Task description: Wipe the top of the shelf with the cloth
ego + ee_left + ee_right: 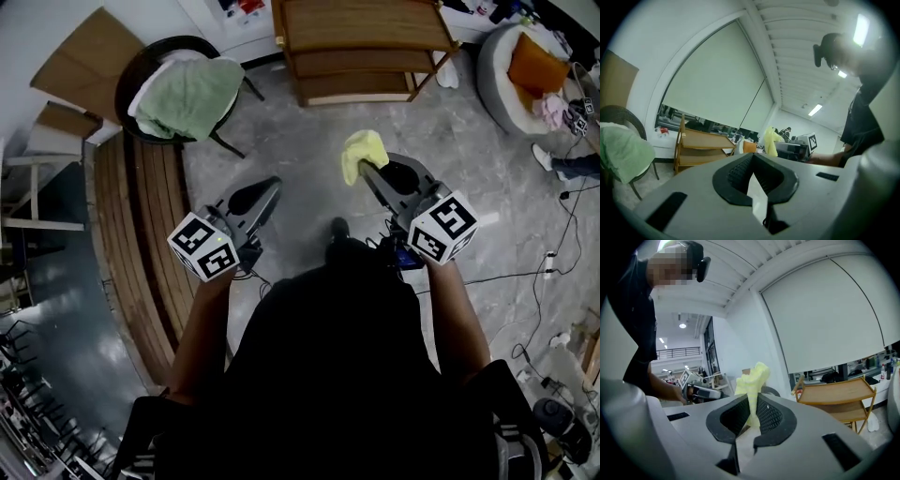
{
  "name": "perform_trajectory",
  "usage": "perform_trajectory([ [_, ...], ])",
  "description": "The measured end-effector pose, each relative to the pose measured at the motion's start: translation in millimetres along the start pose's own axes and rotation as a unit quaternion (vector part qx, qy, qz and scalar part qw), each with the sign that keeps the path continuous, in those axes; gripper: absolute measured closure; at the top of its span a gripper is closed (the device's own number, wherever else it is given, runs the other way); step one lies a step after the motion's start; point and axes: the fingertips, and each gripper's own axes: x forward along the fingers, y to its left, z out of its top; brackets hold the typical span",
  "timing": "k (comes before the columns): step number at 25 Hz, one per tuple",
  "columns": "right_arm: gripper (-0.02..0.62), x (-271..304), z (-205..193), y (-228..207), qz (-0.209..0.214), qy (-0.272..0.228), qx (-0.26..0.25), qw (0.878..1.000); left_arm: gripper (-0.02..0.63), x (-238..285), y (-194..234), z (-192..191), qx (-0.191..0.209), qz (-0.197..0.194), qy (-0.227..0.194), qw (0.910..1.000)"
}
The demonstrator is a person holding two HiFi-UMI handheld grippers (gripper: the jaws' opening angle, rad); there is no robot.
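My right gripper (365, 170) is shut on a yellow cloth (363, 150), which stands up from the jaws above the grey floor. In the right gripper view the cloth (752, 379) is pinched between the black pads of that gripper (753, 404). A wooden shelf (364, 23) with three boards stands ahead, well beyond both grippers, and also shows as a shelf (836, 394) at the right. My left gripper (271, 186) is shut with nothing in it; its jaws (753, 161) meet at the tips. From there the cloth (770, 140) and shelf (700, 144) are visible.
A dark round chair (141, 70) draped with a green cloth (192, 94) stands front left, beside curved wooden decking (141, 244). A grey beanbag (497, 80) with an orange cushion (537, 62) sits right of the shelf. Cables (539, 272) run over the floor at right.
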Motion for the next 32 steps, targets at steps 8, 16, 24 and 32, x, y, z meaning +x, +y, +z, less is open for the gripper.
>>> perform_trajectory([
  [8,0.551,27.1,13.6,-68.0,0.037,0.002,0.011,0.999,0.595,59.6,30.8,34.0,0.001,0.015,0.015,0.9998],
  [16,0.551,83.7,6.3,-116.5,0.033,0.025,0.038,0.998,0.595,79.4,96.2,45.0,-0.029,0.01,0.022,0.9993],
  [24,0.551,154.3,40.2,-172.3,0.0,0.045,0.032,0.998,0.595,115.5,185.4,97.6,-0.039,-0.027,0.003,0.9989],
  [32,0.551,226.5,63.4,-212.8,-0.026,0.069,0.024,0.997,0.595,133.7,258.2,136.4,-0.051,-0.057,-0.012,0.997],
])
